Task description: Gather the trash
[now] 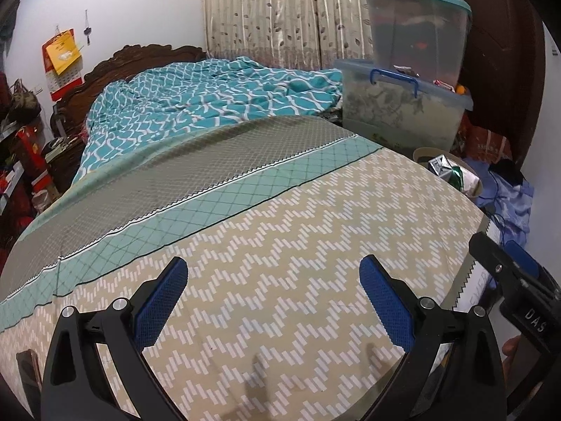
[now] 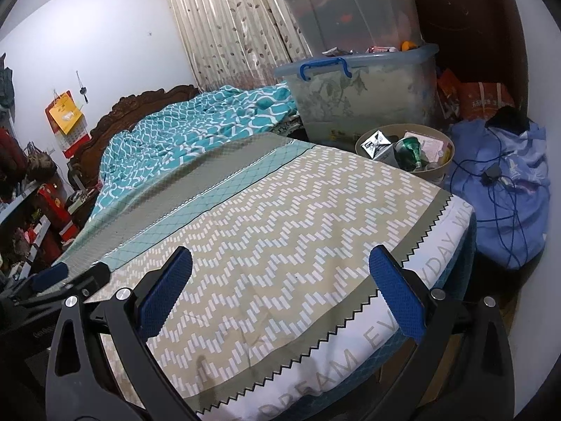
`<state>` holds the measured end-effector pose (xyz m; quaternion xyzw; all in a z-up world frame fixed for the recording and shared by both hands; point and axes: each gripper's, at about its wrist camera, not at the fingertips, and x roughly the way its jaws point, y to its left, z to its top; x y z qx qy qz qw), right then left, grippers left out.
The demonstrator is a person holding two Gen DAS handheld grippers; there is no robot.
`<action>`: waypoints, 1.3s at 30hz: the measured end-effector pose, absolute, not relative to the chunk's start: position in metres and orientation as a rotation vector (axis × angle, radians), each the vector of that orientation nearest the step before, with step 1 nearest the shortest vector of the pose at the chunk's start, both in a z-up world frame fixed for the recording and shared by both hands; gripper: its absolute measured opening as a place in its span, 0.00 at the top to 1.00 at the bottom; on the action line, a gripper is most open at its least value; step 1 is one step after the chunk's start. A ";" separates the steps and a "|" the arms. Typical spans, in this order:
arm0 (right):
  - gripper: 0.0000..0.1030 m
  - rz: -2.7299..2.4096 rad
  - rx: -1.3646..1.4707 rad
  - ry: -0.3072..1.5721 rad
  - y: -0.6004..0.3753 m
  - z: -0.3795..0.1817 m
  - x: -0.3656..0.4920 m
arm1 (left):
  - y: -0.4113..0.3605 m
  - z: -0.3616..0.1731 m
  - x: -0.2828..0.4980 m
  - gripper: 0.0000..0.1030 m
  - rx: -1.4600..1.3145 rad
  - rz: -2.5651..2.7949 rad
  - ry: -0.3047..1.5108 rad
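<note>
Trash: none visible on the bedspread [image 2: 266, 210]; all of it already in the round bin [image 2: 440, 172] beside the bed's far corner — one crushed carton [image 2: 378, 147], one green wrapper [image 2: 410, 149], perhaps more paper behind, hard to make out. Collection judged nearly or fully done. Left gripper [image 1: 273, 300] and right gripper [image 2: 280, 298] both spread wide, empty, hovering over the bed; next move likely a scan for stray pieces.

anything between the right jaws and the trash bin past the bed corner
Nothing visible stands in the way. The right gripper is open over the bedsheet, and the bin, already holding trash, sits beyond the far corner with only flat bed between.
</note>
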<state>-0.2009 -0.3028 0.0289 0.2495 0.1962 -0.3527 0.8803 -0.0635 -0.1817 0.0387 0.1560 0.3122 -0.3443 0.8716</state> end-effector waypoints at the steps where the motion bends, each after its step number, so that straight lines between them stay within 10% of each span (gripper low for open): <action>1: 0.03 -0.736 0.513 0.410 -0.303 0.029 -0.200 | -0.182 0.039 -0.063 0.08 0.323 -0.715 0.652; 39: 0.03 -0.807 0.689 0.406 -0.352 -0.004 -0.206 | -0.214 0.023 -0.047 0.08 0.398 -0.645 0.666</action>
